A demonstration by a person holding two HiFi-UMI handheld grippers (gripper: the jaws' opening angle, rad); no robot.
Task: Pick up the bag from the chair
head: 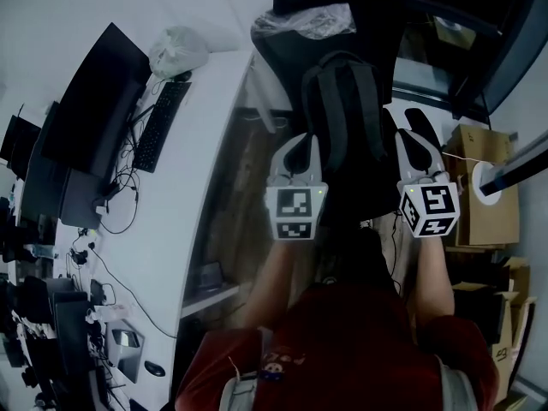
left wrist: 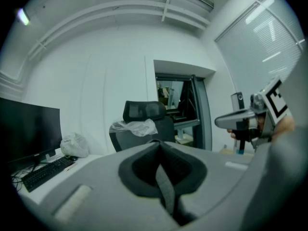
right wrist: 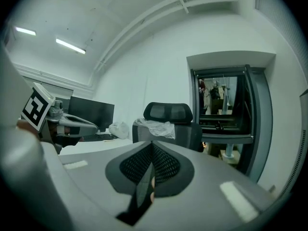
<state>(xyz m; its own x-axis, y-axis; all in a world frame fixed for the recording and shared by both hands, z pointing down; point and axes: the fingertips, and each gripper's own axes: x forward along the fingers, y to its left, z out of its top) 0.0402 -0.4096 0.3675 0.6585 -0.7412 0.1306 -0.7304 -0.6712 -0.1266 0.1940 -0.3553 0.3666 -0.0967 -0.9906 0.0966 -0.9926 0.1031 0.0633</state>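
- Left gripper (head: pixel 301 144): the jaws are fully closed in the left gripper view, pinching a grey strap (left wrist: pixel 166 186). The strap runs from the jaw line down toward the camera.
- Right gripper (head: pixel 411 137): the jaws are pressed together in the right gripper view and clamp a dark strap (right wrist: pixel 142 189), with no open gap on either side of it.
- Bag (head: pixel 342 110): a dark backpack located between the two grippers in the head view. Its two shoulder straps face the person, and it sits in front of the chair (head: pixel 287 54).
- No view shows whether the bag rests on the seat or hangs clear of it.
- Chair: a dark office chair with a headrest. It stands beyond both grippers, and clear plastic wrap (head: pixel 312 20) is draped over the top of its backrest.
- Both grippers point forward toward the chair, side by side at about the same level, each with its marker cube facing the head camera.
- Desk (head: pixel 201 161): white, at the person's left. It carries a keyboard (head: pixel 158 127), a monitor (head: pixel 94 110) and a white plastic sack (head: pixel 175 51).
- Cardboard box (head: pixel 484 204): at the person's right, near the right gripper.
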